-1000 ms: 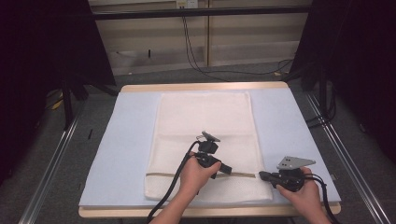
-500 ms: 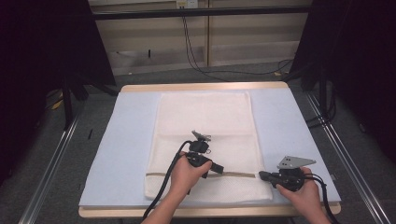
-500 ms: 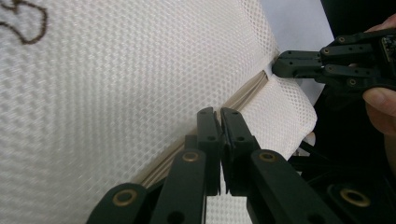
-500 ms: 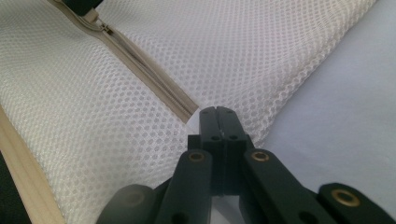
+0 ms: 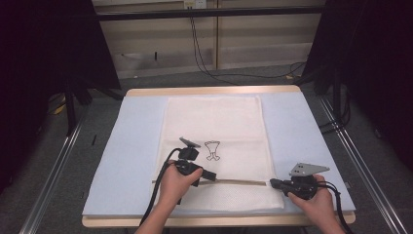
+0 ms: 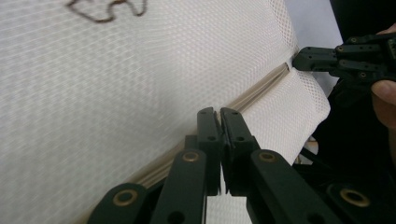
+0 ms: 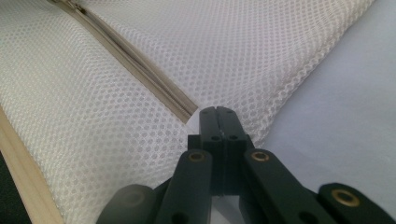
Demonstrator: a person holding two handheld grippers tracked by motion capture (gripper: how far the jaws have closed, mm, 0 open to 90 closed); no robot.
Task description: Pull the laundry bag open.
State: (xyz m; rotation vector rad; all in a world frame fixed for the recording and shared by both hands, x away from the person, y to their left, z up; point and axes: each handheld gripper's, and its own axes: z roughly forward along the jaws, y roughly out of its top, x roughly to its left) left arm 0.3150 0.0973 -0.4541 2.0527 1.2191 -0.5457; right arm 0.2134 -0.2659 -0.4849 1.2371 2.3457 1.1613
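High view: a white mesh laundry bag [image 5: 214, 146] lies flat on the pale blue mat [image 5: 131, 146] of the table, its beige zipper [image 5: 238, 182] running across the near end. Left gripper [image 5: 210, 175] sits on the zipper line toward the bag's middle, jaws pressed together at the zipper; whether they pinch the slider cannot be told. Right gripper [image 5: 273, 183] rests at the zipper's right end by the bag's edge, jaws pressed together on the fabric there.

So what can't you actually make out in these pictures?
- Zipper pull: hidden in left gripper view by shut left gripper; whether it's pinched is unclear.
- Right gripper: its jaws cover the zipper end at the mesh bag edge.
- Small drawing: too small in high view, cut off in left gripper view.
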